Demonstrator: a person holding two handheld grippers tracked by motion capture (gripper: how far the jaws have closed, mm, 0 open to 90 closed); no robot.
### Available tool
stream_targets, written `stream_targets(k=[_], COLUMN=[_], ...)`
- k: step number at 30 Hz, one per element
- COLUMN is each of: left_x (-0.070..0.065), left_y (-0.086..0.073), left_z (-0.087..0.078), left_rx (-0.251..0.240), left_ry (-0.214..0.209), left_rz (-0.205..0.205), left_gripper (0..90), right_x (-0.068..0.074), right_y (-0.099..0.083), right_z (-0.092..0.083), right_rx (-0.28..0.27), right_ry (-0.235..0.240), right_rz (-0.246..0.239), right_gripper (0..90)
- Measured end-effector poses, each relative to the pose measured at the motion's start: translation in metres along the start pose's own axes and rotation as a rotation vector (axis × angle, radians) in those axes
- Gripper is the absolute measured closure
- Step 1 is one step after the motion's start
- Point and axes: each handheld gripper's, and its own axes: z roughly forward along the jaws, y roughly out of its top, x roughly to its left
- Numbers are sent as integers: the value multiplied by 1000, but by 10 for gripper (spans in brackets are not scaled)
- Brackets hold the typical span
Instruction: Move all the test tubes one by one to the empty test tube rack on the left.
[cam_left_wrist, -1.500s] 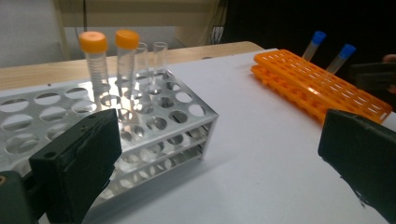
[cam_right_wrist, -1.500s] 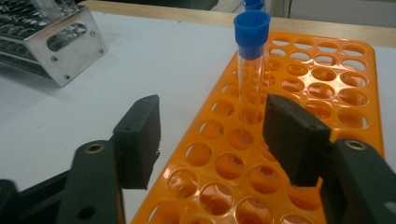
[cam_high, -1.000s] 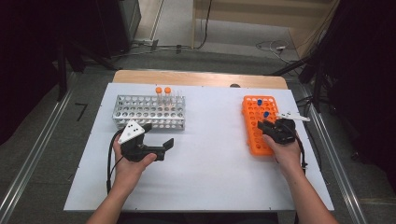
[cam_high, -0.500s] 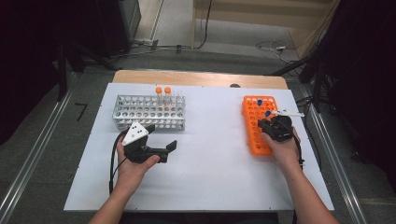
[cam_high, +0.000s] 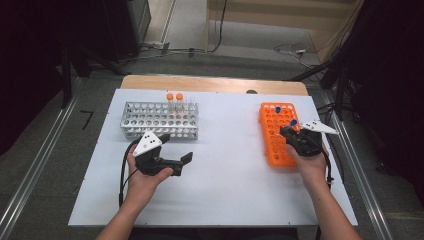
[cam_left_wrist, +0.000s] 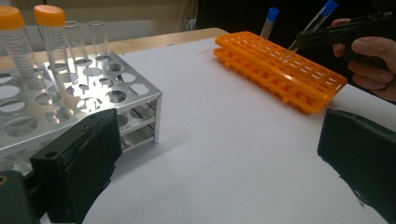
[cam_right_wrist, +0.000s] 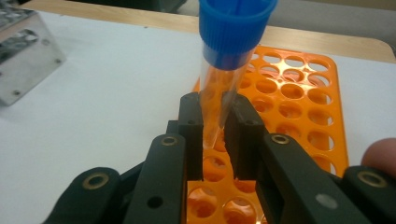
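Note:
My right gripper (cam_right_wrist: 215, 126) is shut on a clear tube with a blue cap (cam_right_wrist: 229, 42), pinching its tapered lower part. It holds the tube tilted over the orange rack (cam_high: 274, 145), with the tip close above the holes. From the left gripper view, the held tube (cam_left_wrist: 310, 28) leans right, and a second blue-capped tube (cam_left_wrist: 269, 21) stands in the rack behind it. My left gripper (cam_high: 175, 147) is open and holds nothing; it hovers in front of the metal rack (cam_high: 160, 120). Two orange-capped tubes (cam_high: 175, 97) stand in that rack.
The white board (cam_high: 225, 190) covers the table, with a wooden strip (cam_high: 210, 82) along its far edge. Several empty clear tubes (cam_left_wrist: 84, 42) stand beside the orange-capped ones. A cable (cam_high: 122, 170) trails from the left gripper.
The right gripper has lifted the blue-capped tube slightly and tipped it to the right. The left hand has hardly shifted.

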Motion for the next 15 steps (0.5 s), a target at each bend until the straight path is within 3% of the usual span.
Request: stream_targets(k=[6, 15], left_x=[-10, -23], left_y=[4, 4], left_z=[4, 6], left_rx=[-2, 6], left_ry=[-37, -101], left_rz=[14, 30], left_gripper=[5, 17], right_x=[19, 60], right_y=[-1, -3], right_z=[-11, -19], right_rx=[0, 8], right_ry=[120, 283], right_rz=[-30, -96], right_gripper=[753, 753])
